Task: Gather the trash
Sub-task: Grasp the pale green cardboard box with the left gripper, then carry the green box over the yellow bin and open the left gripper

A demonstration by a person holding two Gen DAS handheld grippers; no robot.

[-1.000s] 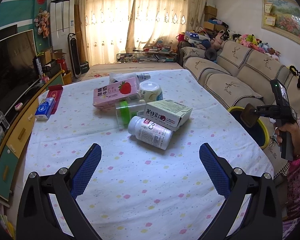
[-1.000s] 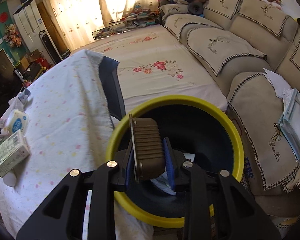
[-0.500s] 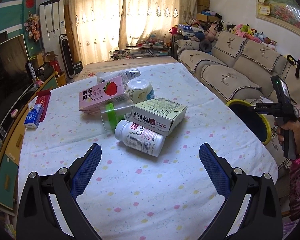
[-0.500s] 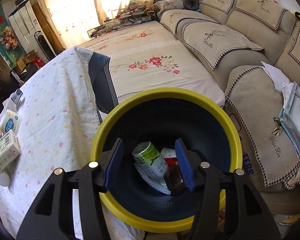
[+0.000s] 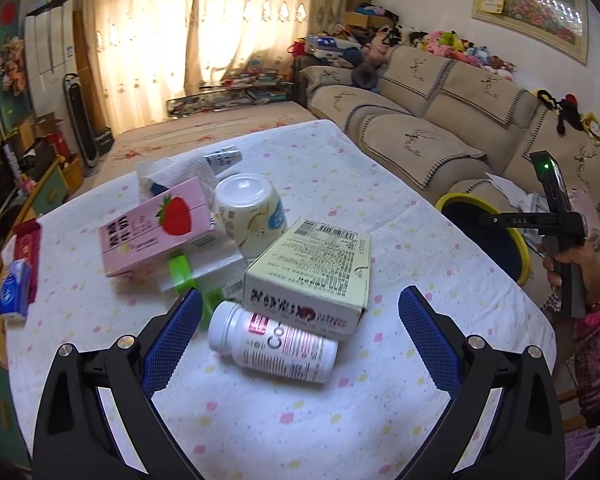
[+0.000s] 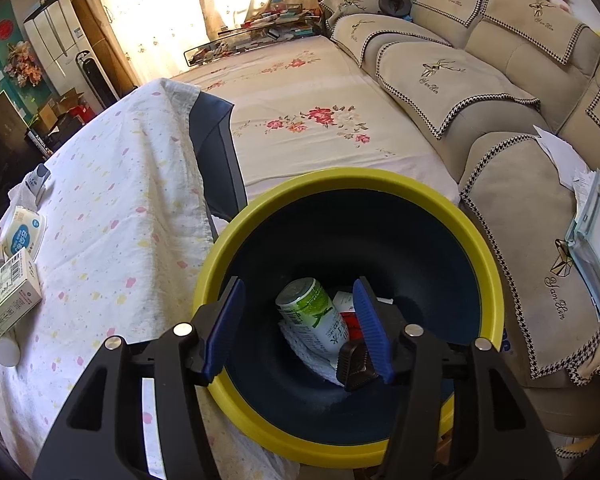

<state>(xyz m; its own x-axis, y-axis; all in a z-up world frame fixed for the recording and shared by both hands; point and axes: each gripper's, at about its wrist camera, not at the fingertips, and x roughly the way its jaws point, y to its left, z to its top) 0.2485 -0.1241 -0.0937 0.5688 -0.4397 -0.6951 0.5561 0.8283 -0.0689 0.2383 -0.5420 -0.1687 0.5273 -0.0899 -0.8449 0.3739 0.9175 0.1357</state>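
my right gripper (image 6: 296, 326) hangs over the yellow-rimmed bin (image 6: 488, 280), jaws apart and holding nothing — a green can (image 6: 314, 318) and a dark brown packet (image 6: 354, 364) lie at the bottom. my left gripper (image 5: 300, 336) sits spread wide above the table (image 5: 300, 420), framing a white bottle (image 5: 274, 344) on its side, touching the pale green box (image 5: 316, 280). behind them i see a pink strawberry carton (image 5: 156, 228) and a white tub (image 5: 248, 210).

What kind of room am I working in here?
Most likely a home living room: a long sofa lined with stuffed toys, curtains over a bright window, and a cloth-covered table beside a yellow-rimmed bin.
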